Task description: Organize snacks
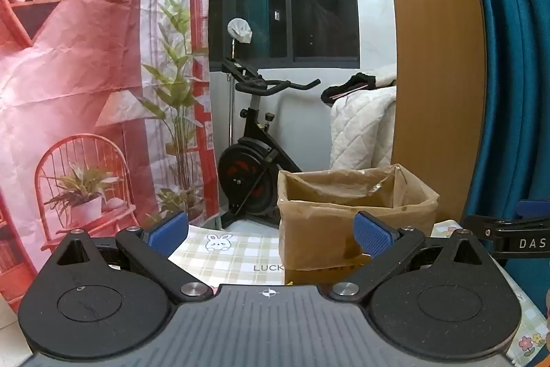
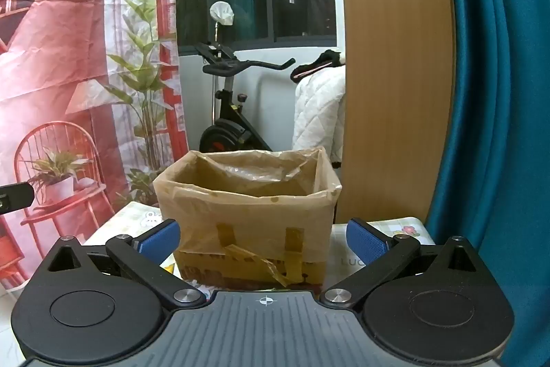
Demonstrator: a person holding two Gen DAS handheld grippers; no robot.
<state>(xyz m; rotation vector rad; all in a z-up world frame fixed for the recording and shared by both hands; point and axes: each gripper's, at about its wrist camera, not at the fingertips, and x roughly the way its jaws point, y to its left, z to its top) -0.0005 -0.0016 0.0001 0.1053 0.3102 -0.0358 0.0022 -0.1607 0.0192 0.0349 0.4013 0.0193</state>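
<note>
A brown cardboard box (image 1: 350,215) lined with a thin plastic bag stands on a checked tablecloth (image 1: 227,250). In the right wrist view the same box (image 2: 247,212) is straight ahead, with tape strips on its front. My left gripper (image 1: 271,234) is open, its blue pads wide apart, and the box is ahead and to the right of it. My right gripper (image 2: 263,239) is open too, with the box just beyond its blue pads and nothing between them. What the box holds is hidden. A sliver of yellow packaging (image 2: 168,268) shows by the right gripper's left finger.
A printed red backdrop (image 1: 86,92) hangs at the left. An exercise bike (image 1: 254,153) and white quilt (image 1: 361,126) stand behind the table. A wooden panel (image 1: 436,57) and teal curtain (image 1: 515,74) close the right side. The other gripper's black finger (image 1: 508,231) enters at right.
</note>
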